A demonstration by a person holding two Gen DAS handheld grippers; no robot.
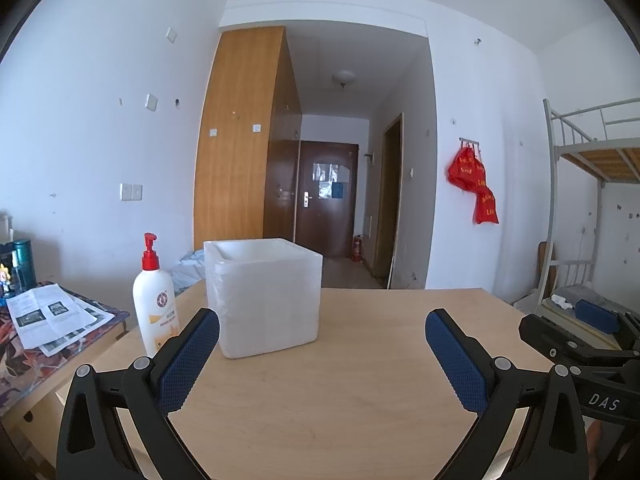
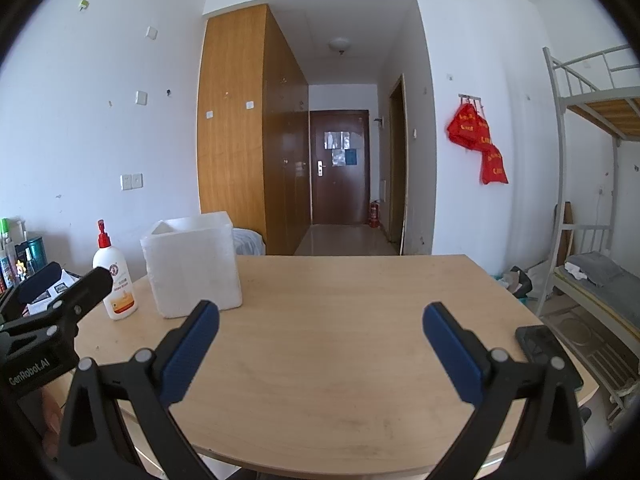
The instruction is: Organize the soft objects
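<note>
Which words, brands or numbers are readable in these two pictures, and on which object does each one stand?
"DAS": on the right gripper, seen from the left wrist.
"GenRobot.AI": on the left gripper, seen from the right wrist.
Pump bottle: round logo and label text, too small to read.
Red bags: yellow characters, blurred.
Printed sheets: unreadable.

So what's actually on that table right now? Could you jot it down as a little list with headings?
table: light wooden top
box: white foam box, open at the top, upright, inside hidden
bottle: white pump bottle with red pump, standing left of the box
dark item: flat black object at the right edge
left gripper: open, holding nothing
right gripper: open, holding nothing
soft objects: none visible on the table
</note>
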